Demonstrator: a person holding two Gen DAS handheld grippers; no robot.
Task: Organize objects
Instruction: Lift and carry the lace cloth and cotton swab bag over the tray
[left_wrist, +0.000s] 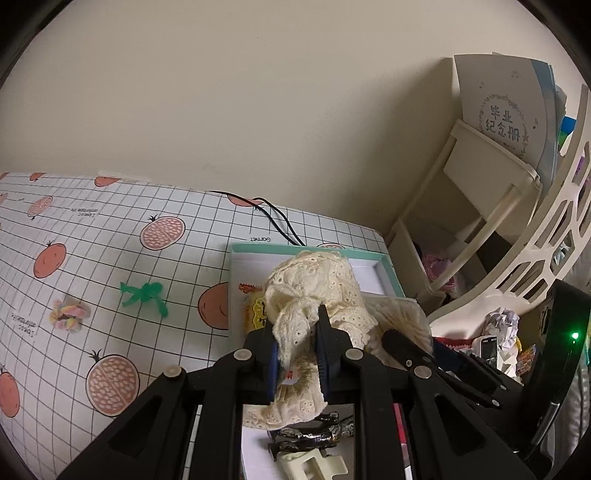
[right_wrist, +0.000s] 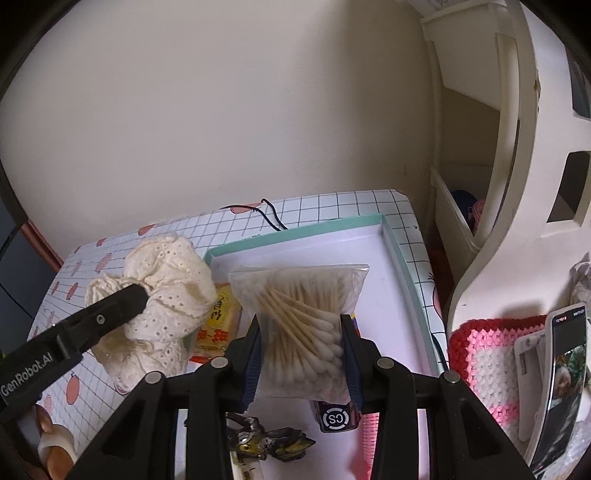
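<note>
Left wrist view: left gripper (left_wrist: 297, 343) clamped on cream eyelet-lace cloth bundle (left_wrist: 314, 291), held above shallow teal-rimmed white box (left_wrist: 386, 267) on tabletop (left_wrist: 110, 258).

Right wrist view: right gripper (right_wrist: 301, 354) pinching clear bag of cotton swabs (right_wrist: 303, 314) between fingers, over same box. Judged mid-placement; lowering and release next.

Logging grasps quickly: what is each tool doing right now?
Left tool: closed on the cream lace cloth.
Right tool: closed on the bag of cotton swabs.
</note>
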